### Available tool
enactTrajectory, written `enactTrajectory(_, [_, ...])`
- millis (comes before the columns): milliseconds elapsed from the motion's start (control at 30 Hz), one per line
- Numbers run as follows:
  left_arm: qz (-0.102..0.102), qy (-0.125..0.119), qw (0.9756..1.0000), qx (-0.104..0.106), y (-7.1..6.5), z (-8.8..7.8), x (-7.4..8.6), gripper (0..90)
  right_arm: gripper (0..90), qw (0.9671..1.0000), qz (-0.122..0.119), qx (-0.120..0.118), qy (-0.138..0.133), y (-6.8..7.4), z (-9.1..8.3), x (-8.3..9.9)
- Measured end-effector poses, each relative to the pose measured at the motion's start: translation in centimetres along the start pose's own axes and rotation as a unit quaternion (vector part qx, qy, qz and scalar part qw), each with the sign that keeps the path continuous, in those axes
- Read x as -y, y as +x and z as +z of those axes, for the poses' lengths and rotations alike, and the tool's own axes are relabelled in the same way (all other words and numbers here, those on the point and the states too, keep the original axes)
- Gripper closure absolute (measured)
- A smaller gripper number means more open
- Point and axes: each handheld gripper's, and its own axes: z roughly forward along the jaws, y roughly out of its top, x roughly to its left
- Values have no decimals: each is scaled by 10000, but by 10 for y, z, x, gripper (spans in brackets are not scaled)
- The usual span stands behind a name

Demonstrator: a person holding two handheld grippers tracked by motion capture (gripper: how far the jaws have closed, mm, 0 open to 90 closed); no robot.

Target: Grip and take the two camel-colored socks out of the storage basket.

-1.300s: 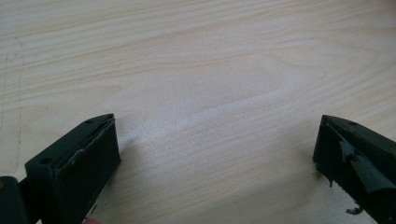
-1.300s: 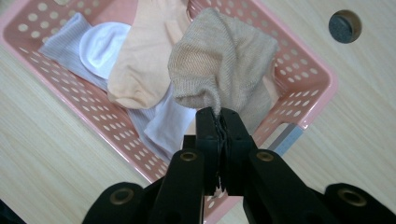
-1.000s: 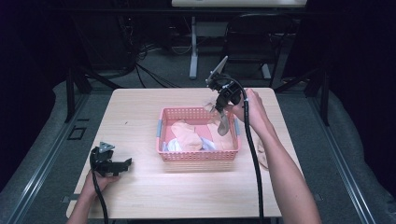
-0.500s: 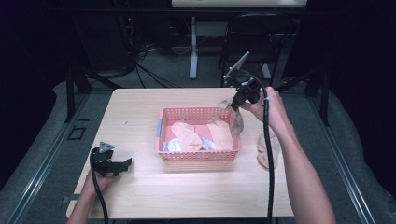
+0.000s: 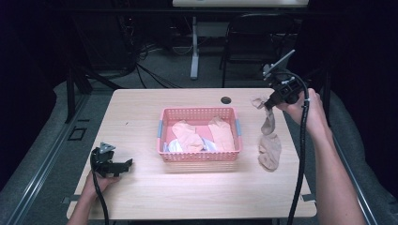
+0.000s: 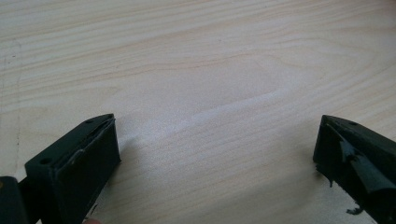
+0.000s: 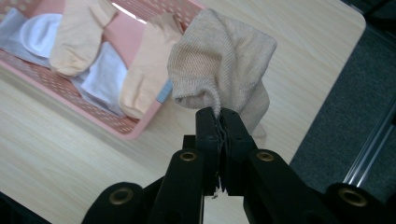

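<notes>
My right gripper [image 5: 268,104] [image 7: 219,114] is shut on a beige sock [image 5: 268,127] [image 7: 219,65], held by its cuff to the right of the pink basket [image 5: 199,112]. The sock hangs down, its toe end touching the table beside another beige sock [image 5: 270,154] that lies flat there. In the basket lie peach socks [image 5: 187,136] [image 7: 77,32] and white ones [image 7: 39,30]. My left gripper [image 5: 123,165] [image 6: 217,154] rests at the table's front left, jaws wide open over bare wood with nothing between them.
A light wooden table [image 5: 141,108] carries everything; a small round hole [image 5: 226,100] sits near its far edge. Beyond the table stand a chair and a desk leg on grey carpet. The right table edge lies close to the hanging sock.
My right gripper has carried the beige sock from above the basket's right side out to the right, past the rim. The left gripper has stayed put.
</notes>
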Motion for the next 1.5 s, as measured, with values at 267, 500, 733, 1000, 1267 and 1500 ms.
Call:
enactTrajectory(267, [0, -1, 10000, 0, 0, 0, 0, 0, 876, 9997, 250, 27, 49, -22, 10, 18])
enactTrajectory(500, [1, 1, 10000, 1, 0, 0, 0, 0, 875, 9991, 379, -74, 195, -29, 35, 27])
enactTrajectory(733, [0, 0, 10000, 1, 0, 0, 0, 0, 874, 9970, 634, -269, 339, -39, 76, 42])
enactTrajectory(1000, [0, 0, 10000, 1, 0, 0, 0, 0, 870, 9934, 803, -417, 702, -46, 137, 62])
enactTrajectory(1267, [-1, -1, 10000, 3, 0, 0, 0, 0, 801, 9898, 992, -618, 817, -45, 175, 77])
enactTrajectory(1500, [0, -1, 10000, 1, 0, 0, 0, 0, 682, 9920, 889, -643, 623, -45, 157, 76])
